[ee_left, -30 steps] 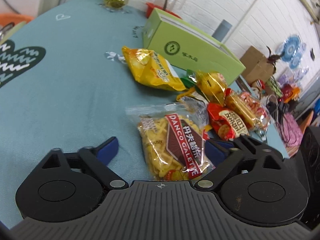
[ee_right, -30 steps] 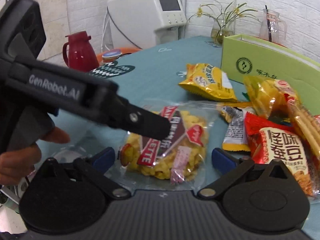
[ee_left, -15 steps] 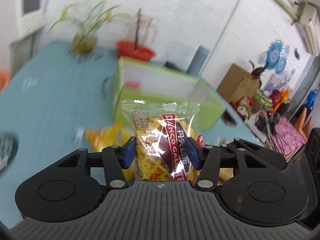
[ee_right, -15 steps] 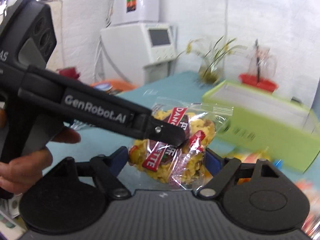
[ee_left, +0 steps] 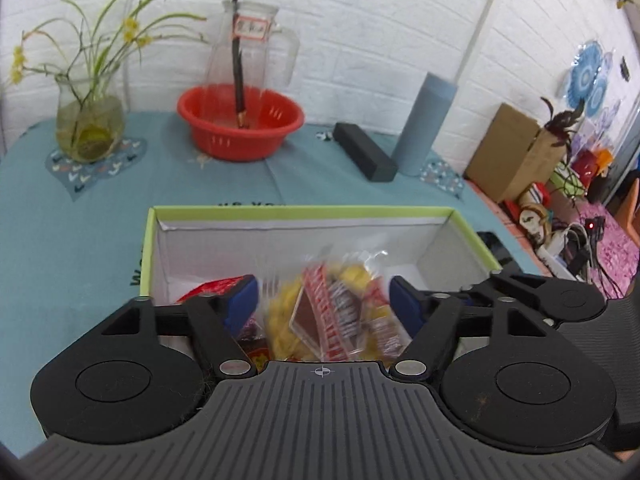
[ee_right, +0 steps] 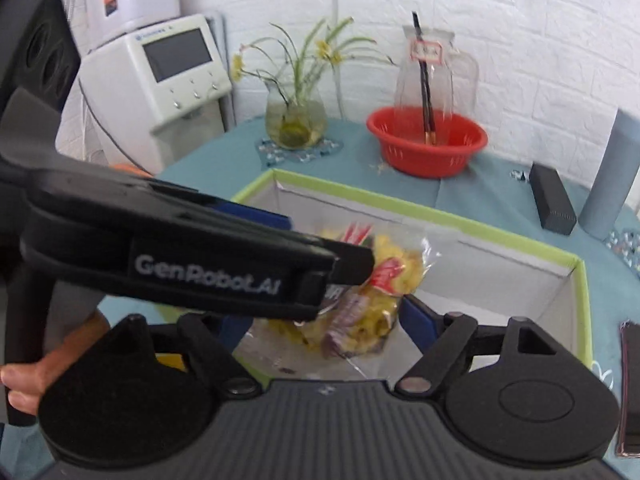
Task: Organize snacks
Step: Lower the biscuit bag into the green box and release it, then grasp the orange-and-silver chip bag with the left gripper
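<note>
While both my grippers hang over the open lime-green cardboard box with a white inside (ee_left: pixel 460 216), the clear plastic bag of yellow snacks with a red label (ee_left: pixel 332 320) sits blurred between the blue pads of my left gripper (ee_left: pixel 322 306). Its jaws have just been opening, and I see a slight gap between each pad and the bag, so I read it as released rather than clamped. The bag lies low inside the box, next to a red packet (ee_left: pixel 212 288) at the box's left end.

From the right wrist camera, my right gripper (ee_right: pixel 320 320) has just been closing, yet its blue pads stand apart with the same bag (ee_right: pixel 360 292) between them; I cannot tell whether the right pad touches the film, and I see no firm squeeze. My left gripper's black finger (ee_right: pixel 224 264) crosses in front, its tip at the bag's upper edge.

Behind the box on the teal tablecloth (ee_left: pixel 80 240) stand a red plastic basket (ee_left: pixel 240 124) and a glass vase of yellow flowers (ee_left: pixel 88 120).
</note>
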Demonstrator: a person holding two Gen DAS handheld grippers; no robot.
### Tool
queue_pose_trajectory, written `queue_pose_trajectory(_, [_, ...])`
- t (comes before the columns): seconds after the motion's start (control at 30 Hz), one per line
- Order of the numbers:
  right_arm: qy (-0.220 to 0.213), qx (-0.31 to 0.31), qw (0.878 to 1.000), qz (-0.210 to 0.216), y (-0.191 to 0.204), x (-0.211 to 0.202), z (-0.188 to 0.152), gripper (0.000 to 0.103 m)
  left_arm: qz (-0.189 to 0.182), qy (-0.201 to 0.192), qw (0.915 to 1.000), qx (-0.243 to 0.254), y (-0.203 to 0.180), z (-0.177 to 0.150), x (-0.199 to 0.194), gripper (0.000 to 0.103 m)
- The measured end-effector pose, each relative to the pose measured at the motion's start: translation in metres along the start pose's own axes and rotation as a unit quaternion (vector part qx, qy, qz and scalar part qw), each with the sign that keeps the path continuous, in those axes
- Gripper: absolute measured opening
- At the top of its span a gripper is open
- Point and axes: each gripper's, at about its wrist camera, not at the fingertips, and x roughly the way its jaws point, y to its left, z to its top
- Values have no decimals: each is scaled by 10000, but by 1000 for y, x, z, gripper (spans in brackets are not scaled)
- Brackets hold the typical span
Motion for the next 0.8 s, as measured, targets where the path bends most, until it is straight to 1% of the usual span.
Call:
queue_pose_trajectory(0.07, [-138,25,9999,30,-1,-11,-5,83,-42,-102,9999,-68,3,-4,-6,69])
queue_pose_trajectory(0.17, [-443,34,9990,64,-3,-38,-5,90,-138,-267,9995,-112,-2,-10,-27,74])
queue_pose_trajectory(0.2, [-578,-4,9983,12,-2,-51,-8,92,-172,-327,9993,-96,-6,-13,-36,75])
queue_pose_trajectory(0.27, [-821,-51,9966,-76,1,-80,-17,93,-294,-432,9986,-16,-18,-22,-56,79])
queue_pose_trajectory(0.33, [-954,-81,9953,-106,1,-109,-33,93,-431,-516,9977,-2,-29,-35,-74,82])
queue_pose_trajectory(0.47, [-1130,51,9926,-450,-3,-163,-84,93,-787,-537,9954,118,-55,-71,-103,83])
queue_pose_trajectory(0.53, [-1122,237,9912,-658,-7,-179,-111,93,-959,-447,9943,113,-68,-92,-110,83])
queue_pose_trajectory(0.6, [-1075,468,9898,-814,-10,-190,-138,93,-1176,-292,9926,-11,-79,-109,-112,83])
queue_pose_trajectory(0.67, [-1017,698,9895,-751,-14,-194,-160,93,-1460,-140,9890,-168,-91,-125,-110,83])
queue_pose_trajectory(0.7, [-996,795,9895,-674,-14,-193,-167,93,-1544,-57,9878,-198,-97,-128,-107,83])
queue_pose_trajectory(0.73, [-974,881,9896,-589,-15,-191,-172,93,-1554,41,9876,-218,-104,-130,-102,83])
queue_pose_trajectory(0.8, [-953,966,9894,-510,-16,-183,-176,93,-1407,232,9895,-227,-114,-133,-91,82])
